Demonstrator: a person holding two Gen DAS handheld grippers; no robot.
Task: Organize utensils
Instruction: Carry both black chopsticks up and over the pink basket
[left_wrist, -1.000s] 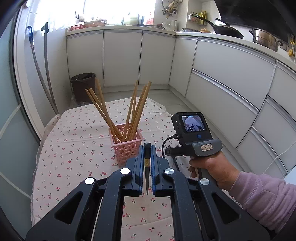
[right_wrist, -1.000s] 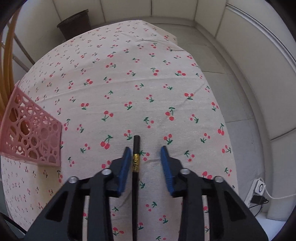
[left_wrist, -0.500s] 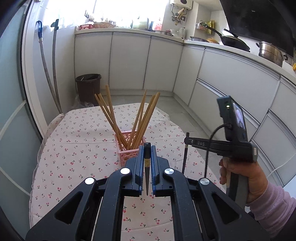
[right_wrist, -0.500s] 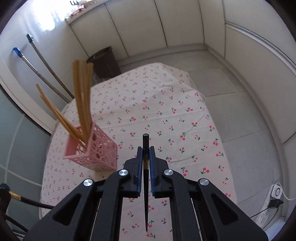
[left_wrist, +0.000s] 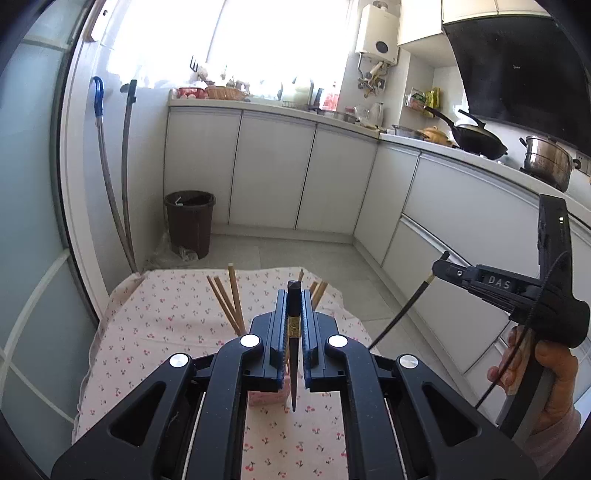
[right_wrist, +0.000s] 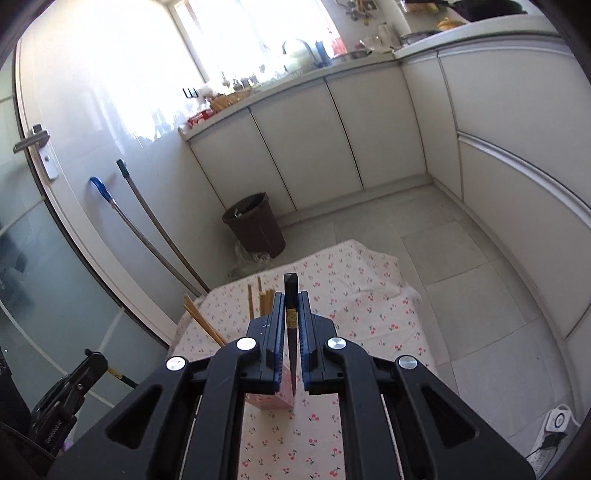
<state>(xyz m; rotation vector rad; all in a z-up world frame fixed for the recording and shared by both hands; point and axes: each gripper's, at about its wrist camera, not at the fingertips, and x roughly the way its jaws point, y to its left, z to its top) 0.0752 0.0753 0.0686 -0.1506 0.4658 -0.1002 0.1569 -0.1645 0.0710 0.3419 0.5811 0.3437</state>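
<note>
Left wrist: left gripper clamps black chopstick | right gripper likewise (second chopstick)

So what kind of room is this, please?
Most likely a home kitchen: a wok and steel pot stand on the counter, under a range hood, with white cabinets below.

white cloth with red cherries, pink basket, black gold-banded chopstick.
</note>
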